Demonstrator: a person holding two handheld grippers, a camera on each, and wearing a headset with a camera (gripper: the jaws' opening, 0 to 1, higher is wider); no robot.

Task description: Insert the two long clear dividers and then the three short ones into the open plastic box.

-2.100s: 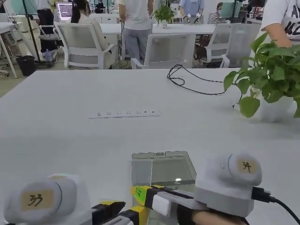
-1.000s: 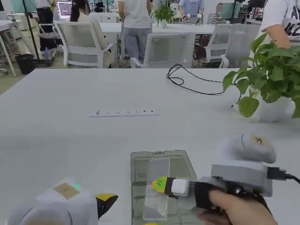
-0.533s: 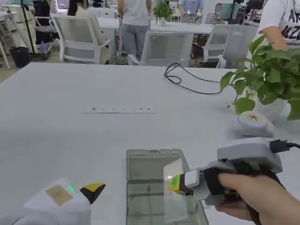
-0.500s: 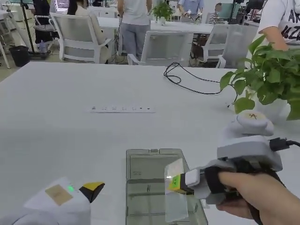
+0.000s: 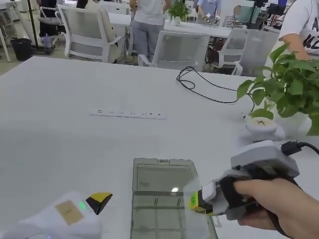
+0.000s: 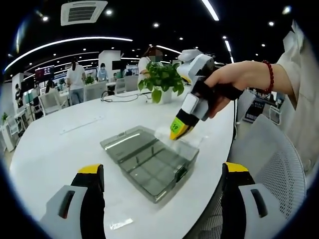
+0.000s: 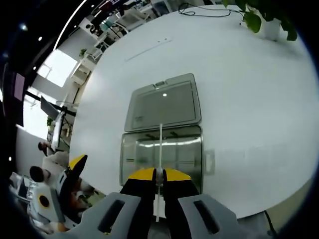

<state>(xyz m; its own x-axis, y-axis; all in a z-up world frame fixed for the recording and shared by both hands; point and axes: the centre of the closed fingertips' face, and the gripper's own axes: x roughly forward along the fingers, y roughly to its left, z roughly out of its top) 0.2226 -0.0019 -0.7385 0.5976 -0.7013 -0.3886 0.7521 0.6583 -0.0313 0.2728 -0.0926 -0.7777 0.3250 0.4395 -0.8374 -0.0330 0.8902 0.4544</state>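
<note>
We bring a divider to the box

Our right gripper [image 7: 158, 175] is clamped on a clear divider [image 7: 160, 142], probably a long one, edge-on above the open plastic box [image 7: 198, 130]. Next we must line it up with the slots and lower it. The left gripper [image 6: 162, 169] hangs with jaws apart, empty.

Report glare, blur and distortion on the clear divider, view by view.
Head view: lamp glint on the box lid; divider only a faint sheen. Left gripper view: fisheye bows the table; divider pale, soft. Right gripper view: divider edge-on, a crisp thin line in the right gripper.
</note>
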